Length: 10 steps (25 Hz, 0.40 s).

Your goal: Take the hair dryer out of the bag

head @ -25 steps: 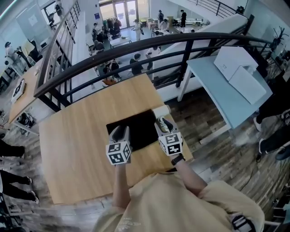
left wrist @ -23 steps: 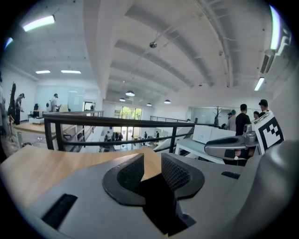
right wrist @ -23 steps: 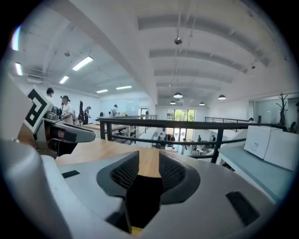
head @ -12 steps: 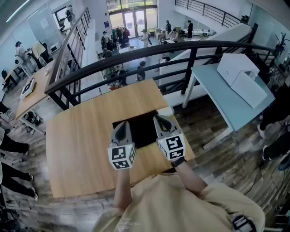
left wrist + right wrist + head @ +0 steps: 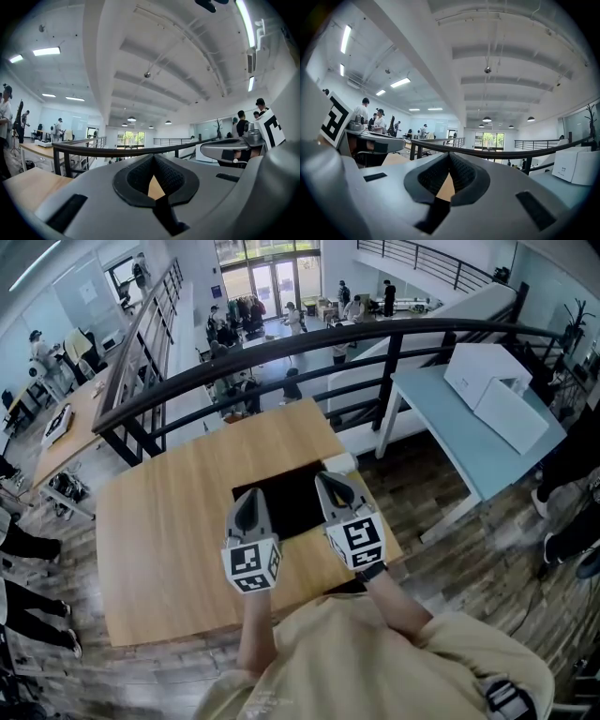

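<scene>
A flat black bag (image 5: 289, 502) lies on the wooden table (image 5: 169, 531), a little right of its middle. No hair dryer shows in any view. A small white object (image 5: 339, 464) sits at the bag's far right corner. My left gripper (image 5: 247, 507) hovers over the bag's near left part, shut and holding nothing. My right gripper (image 5: 329, 487) hovers over the bag's right edge, also shut and holding nothing. Both point level, away from me. In the left gripper view the pads (image 5: 140, 176) meet at the tips, and in the right gripper view the pads (image 5: 461, 176) do the same.
A black railing (image 5: 281, 348) runs just past the table's far edge, with a lower floor and several people beyond it. A pale blue table (image 5: 469, 442) with white boxes (image 5: 497, 395) stands to the right. Wooden floor surrounds the table.
Both grippers have risen off the bag and now point level, and their jaws have closed with nothing in them. The bag has not moved.
</scene>
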Tool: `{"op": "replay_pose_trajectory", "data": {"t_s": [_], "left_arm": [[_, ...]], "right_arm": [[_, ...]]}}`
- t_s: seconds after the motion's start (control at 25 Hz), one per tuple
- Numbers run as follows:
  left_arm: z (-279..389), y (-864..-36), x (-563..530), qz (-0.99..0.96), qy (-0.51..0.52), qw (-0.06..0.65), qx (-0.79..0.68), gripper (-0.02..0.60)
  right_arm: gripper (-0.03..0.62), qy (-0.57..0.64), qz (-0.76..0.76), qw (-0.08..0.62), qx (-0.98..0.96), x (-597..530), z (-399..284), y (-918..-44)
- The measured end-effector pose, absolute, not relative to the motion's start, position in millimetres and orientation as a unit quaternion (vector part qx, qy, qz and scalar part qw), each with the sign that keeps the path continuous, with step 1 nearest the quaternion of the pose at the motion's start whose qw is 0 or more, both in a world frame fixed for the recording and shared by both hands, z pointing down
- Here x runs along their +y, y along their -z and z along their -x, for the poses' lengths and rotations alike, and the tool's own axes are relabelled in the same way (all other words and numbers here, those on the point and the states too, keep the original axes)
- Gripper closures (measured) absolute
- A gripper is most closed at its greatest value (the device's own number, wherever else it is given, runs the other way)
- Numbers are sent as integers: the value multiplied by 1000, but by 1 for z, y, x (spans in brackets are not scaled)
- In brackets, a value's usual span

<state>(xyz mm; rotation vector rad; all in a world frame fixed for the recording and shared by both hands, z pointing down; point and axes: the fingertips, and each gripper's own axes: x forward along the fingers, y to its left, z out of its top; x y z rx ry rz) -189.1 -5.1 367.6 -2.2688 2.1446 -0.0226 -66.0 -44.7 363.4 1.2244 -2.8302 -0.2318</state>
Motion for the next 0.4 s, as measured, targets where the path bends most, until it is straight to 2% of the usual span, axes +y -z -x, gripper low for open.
{"op": "replay_pose_trajectory", "data": {"t_s": [0.4], "left_arm": [[189, -383, 12, 725, 1, -12, 689, 569]], "right_arm": [[579, 72, -403, 36, -912, -31, 62, -374]]}}
